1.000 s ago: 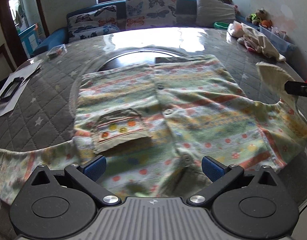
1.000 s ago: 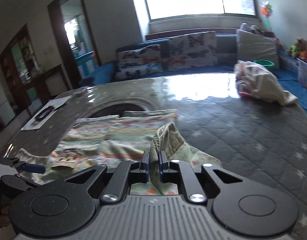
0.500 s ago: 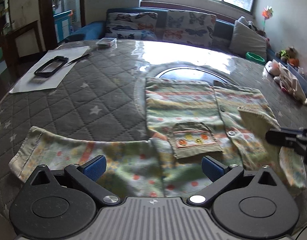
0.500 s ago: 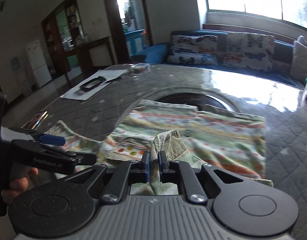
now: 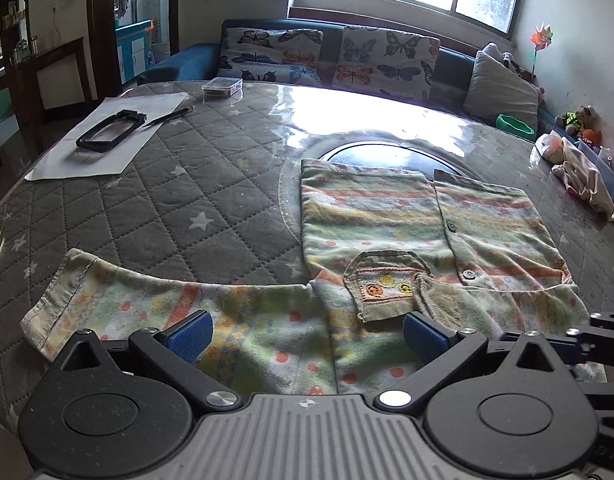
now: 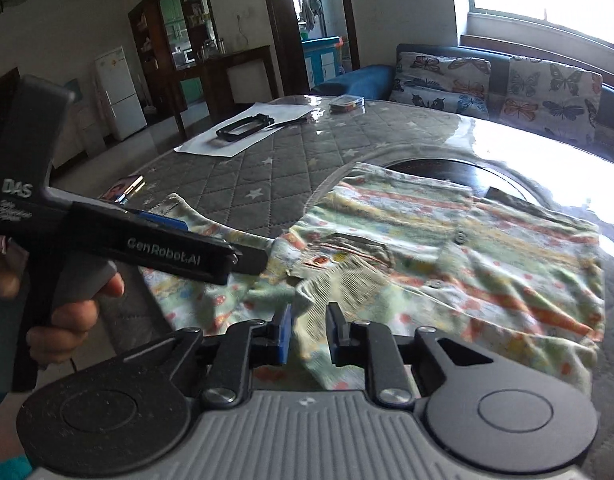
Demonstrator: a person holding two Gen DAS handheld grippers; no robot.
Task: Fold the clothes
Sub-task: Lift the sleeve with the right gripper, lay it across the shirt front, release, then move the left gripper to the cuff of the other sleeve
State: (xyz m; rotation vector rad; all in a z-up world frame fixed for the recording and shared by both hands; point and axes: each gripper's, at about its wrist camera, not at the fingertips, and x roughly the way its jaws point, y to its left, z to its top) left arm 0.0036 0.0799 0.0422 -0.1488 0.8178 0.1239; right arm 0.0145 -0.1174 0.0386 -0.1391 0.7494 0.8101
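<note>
While the striped shirt [image 5: 419, 232] lies spread near the desk's [image 5: 179, 208] front edge, the left tool [image 5: 305, 336] hangs wide open over one sleeve [image 5: 155, 304] — gripping nothing — and the right tool [image 6: 309, 334] stands partly open, folded sleeve cloth [image 6: 327, 292] between its fingers.

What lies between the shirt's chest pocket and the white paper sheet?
Left wrist view: only bare quilted table cover lies between the pocket and the paper sheet.

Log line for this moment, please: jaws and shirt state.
left gripper: jaws open, over spread sleeve | right gripper: jaws parted, folded-in sleeve between | striped dotted button shirt: flat on grey quilted table cover
</note>
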